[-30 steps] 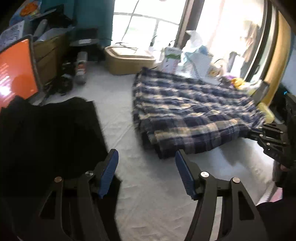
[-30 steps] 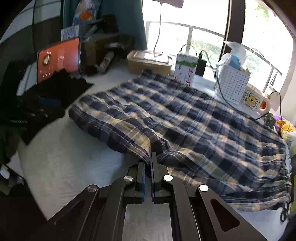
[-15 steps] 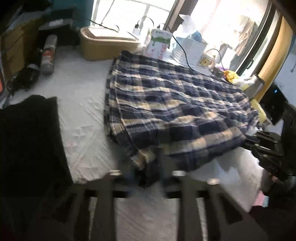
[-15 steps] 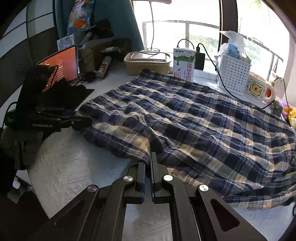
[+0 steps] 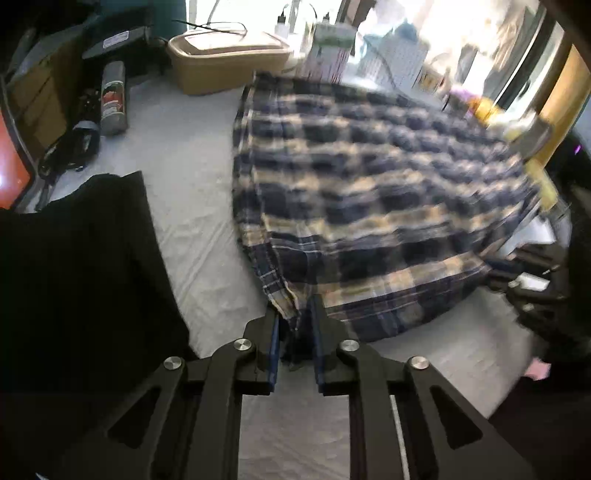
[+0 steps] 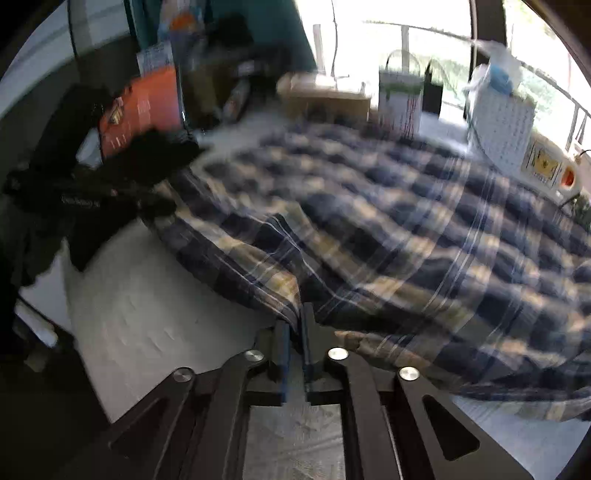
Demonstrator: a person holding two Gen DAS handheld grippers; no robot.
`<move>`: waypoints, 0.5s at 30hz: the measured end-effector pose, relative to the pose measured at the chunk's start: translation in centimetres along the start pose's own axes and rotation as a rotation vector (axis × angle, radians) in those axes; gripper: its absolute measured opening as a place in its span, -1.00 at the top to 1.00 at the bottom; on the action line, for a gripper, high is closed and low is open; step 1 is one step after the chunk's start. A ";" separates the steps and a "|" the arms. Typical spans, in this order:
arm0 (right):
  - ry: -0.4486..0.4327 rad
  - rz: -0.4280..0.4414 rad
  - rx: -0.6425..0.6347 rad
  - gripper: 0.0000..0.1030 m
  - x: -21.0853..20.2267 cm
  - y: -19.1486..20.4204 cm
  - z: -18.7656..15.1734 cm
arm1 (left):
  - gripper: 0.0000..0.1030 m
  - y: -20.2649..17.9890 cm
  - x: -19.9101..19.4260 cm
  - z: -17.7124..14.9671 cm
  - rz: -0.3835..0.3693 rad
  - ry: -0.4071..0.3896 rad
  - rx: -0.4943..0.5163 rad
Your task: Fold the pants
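You are clamping your left gripper (image 5: 295,314) on the plaid pants (image 5: 369,192) near corner. Your right gripper (image 6: 295,325) is pinching another edge above the white tabletop (image 6: 147,314).

Bright daylight pours through a window (image 6: 424,40) with a railing behind the desk (image 5: 192,177), which has a white textured cover. A teal curtain (image 6: 280,33) hangs at the left, and a yellow-tan frame (image 5: 565,85) stands at the right.
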State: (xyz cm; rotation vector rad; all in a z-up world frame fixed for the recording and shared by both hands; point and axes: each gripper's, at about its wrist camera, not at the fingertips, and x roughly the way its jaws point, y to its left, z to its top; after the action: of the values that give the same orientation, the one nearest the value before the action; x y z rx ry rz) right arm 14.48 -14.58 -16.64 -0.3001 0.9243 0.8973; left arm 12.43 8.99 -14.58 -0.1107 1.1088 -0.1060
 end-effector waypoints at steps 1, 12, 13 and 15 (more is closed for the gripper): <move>-0.014 0.006 0.009 0.74 -0.1 0.0 -0.2 | 0.66 0.0 0.1 -0.1 0.005 0.004 0.001; -0.052 -0.021 0.118 -0.03 -4.4 -4.0 -2.9 | 0.25 2.6 -2.2 0.0 0.200 -0.026 -0.019; -0.055 -0.034 0.135 -0.03 -4.8 -4.6 -3.1 | 0.25 2.4 -2.9 0.4 0.184 -0.057 -0.021; -0.069 -0.067 0.186 -0.04 -5.9 -6.3 -3.7 | 0.25 1.3 -3.8 1.3 0.139 -0.114 -0.002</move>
State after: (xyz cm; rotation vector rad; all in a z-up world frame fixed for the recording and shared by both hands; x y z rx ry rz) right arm 15.65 -23.76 -14.97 -0.1388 0.9219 0.7502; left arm 11.91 10.84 -10.80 -0.0406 1.0000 0.0260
